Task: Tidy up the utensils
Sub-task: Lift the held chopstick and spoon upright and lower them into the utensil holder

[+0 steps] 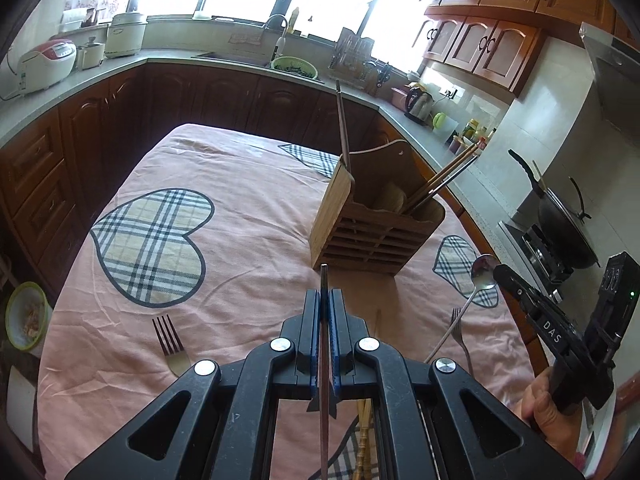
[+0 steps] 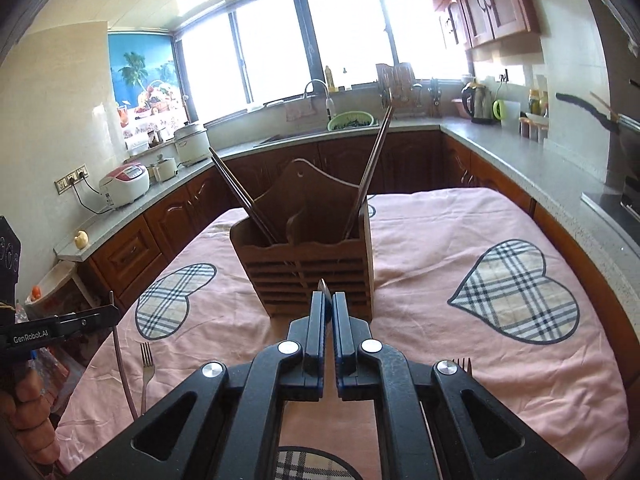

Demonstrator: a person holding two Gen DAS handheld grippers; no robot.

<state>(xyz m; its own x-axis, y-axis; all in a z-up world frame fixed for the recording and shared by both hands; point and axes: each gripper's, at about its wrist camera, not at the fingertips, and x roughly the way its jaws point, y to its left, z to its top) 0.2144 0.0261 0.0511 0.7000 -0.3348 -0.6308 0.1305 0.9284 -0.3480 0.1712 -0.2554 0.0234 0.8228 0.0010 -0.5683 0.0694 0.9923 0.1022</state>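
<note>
Chopstick [image 1: 324, 320] clamped in left gripper [image 1: 325, 300] fingers, short of holder [image 1: 376, 232] on pink cloth [image 1: 240, 200]. Spoon [image 1: 482, 274] pinched in right gripper [image 2: 327, 304], fingers closed.

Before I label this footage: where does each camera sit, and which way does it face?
Left wrist: on the left gripper, shut on a chopstick, looking over the pink tablecloth at the wooden holder; the right gripper holding a spoon, and a hand, show at right.
Right wrist: on the right gripper, facing the wooden holder head-on; the left gripper shows at left.
Shared: holder, tablecloth, kitchen windows.
</note>
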